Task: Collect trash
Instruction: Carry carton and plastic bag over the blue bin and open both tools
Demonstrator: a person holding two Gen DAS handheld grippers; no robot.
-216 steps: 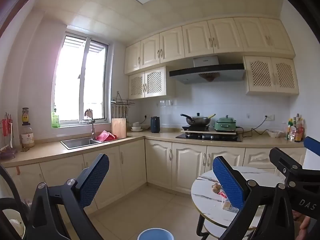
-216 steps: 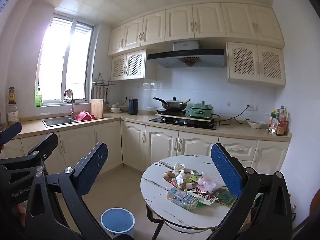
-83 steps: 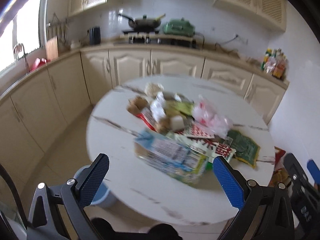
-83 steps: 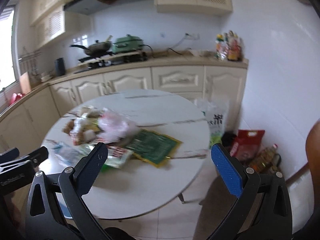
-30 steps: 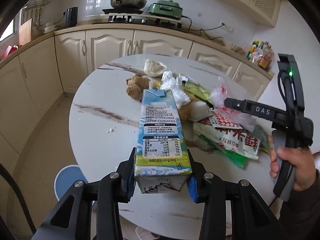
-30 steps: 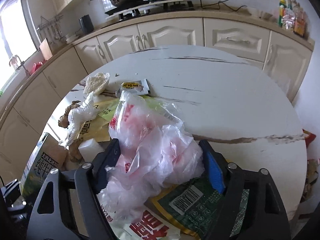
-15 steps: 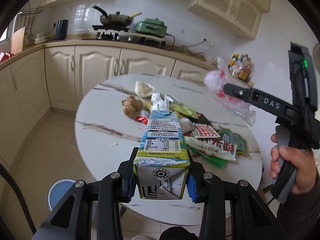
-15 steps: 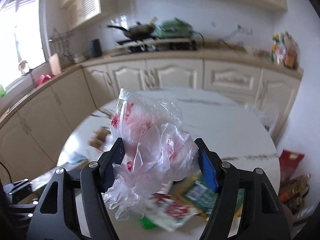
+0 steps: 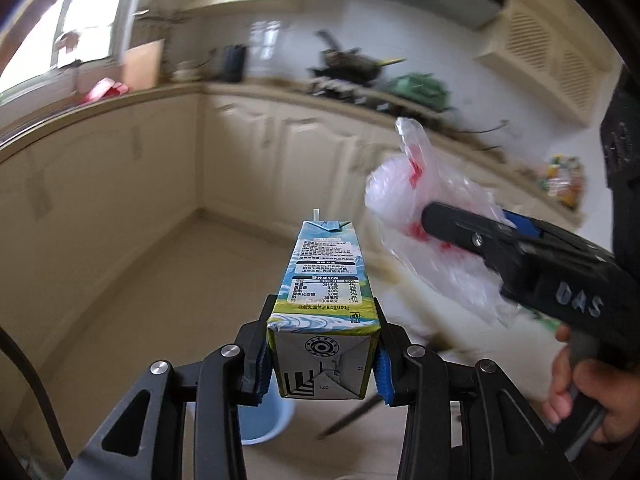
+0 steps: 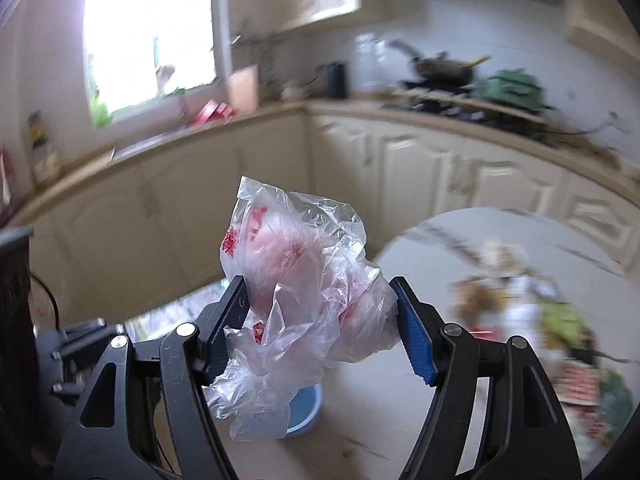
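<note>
the round white marble-patterned table [image 10: 500, 248], which filled both views a second ago, has slid off to the right, and the cream kitchen cabinets and tiled floor now fill the background, so both hands have swung away from it. the remaining heap of wrappers [image 10: 560, 320] stays on the tabletop, blurred. the round blue plastic bin [image 9: 264, 420] on the floor now sits just below both loads, which i judge to be the drop point. the left gripper [image 9: 322, 360] is clamped on the base of a tall blue-and-green milk carton [image 9: 326, 280], lifted clear of the table and pointing outward. the right gripper [image 10: 320, 320] has just been closing and pinches a crumpled clear plastic bag with red print [image 10: 300, 280] between its pads, hanging in the air. with both pieces airborne, releasing over the bin looks like the next step.
</note>
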